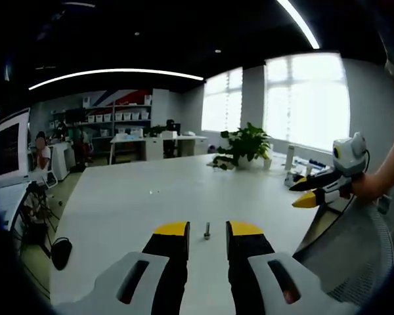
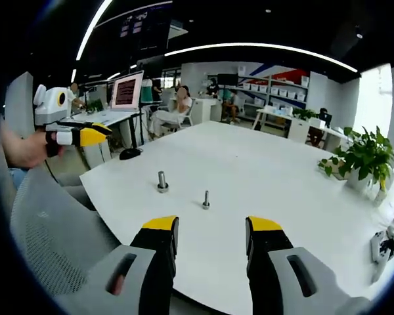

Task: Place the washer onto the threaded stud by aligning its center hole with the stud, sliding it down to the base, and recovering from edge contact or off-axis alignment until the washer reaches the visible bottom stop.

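I see the stud (image 2: pixel 205 199) standing upright on the white table (image 2: pixel 262 170), and a thicker bolt (image 2: pixel 162 181) just beside it, toward my left gripper (image 2: pixel 79 136). The washer may be the collar at the stud's base; too small to tell. My right gripper (image 2: pixel 211 230) hangs short of the stud, jaws apart and empty, lined up to approach. The left waits well off past the table edge; whether its jaws are apart I cannot tell there, though in the left gripper view (image 1: pixel 207 228) they stand apart around the stud (image 1: pixel 207 230).

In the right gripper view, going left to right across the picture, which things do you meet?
Left gripper → computer mouse → larger threaded stud → smaller stud → potted plant
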A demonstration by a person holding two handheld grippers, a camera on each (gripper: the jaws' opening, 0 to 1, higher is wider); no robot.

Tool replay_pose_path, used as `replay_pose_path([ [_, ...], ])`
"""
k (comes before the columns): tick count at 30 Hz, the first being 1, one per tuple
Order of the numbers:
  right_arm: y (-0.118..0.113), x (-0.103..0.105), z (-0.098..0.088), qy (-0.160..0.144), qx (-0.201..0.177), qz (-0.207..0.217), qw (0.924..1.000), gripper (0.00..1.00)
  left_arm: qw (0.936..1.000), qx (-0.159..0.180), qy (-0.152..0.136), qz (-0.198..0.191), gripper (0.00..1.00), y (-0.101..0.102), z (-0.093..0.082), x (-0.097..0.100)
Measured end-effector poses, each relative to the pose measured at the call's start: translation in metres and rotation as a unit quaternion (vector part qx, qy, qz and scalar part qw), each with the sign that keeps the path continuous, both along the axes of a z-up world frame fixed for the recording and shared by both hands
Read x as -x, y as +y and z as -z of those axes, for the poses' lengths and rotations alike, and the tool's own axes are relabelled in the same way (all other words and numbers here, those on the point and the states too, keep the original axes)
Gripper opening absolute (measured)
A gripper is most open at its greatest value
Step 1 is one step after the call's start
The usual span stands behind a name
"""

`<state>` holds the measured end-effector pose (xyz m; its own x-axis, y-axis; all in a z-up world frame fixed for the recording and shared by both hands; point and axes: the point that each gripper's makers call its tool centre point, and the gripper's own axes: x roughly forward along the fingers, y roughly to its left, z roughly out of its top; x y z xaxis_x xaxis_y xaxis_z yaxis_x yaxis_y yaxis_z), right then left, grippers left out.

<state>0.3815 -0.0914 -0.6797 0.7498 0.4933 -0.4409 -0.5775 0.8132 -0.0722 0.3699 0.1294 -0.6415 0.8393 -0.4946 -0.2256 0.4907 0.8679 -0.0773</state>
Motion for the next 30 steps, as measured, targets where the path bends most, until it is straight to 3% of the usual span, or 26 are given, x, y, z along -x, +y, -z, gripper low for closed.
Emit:
replay_pose_path([
  [6,-0.004,-0.001,0.001,-0.011,0.014,0.002,0.9999,0.43,0.9998,0.012,-0.014,-0.001,0.19,0.001,-0.007,0.001],
  [8,-0.003,-0.001,0.000,-0.010,0.009,0.001,0.9999,0.43,0.9999,0.017,-0.003,0.000,0.19,0.000,-0.004,0.000],
  [14,-0.008,-0.003,-0.003,-0.022,0.007,0.010,0.9997,0.43,1.0000,0.008,0.001,0.000,0.19,-0.001,0.000,0.001],
  [20,-0.006,-0.003,0.000,-0.014,0.007,0.008,0.9998,0.43,1.0000,0.006,0.004,-0.007,0.21,0.003,0.001,0.000],
  [23,-0.004,-0.002,-0.001,-0.017,0.011,0.005,0.9998,0.43,0.9996,-0.014,-0.003,-0.023,0.23,0.010,0.002,-0.002],
  [30,-0.004,-0.002,-0.002,-0.019,0.009,0.007,0.9998,0.43,0.9998,0.010,0.000,-0.016,0.26,0.007,0.000,-0.001],
])
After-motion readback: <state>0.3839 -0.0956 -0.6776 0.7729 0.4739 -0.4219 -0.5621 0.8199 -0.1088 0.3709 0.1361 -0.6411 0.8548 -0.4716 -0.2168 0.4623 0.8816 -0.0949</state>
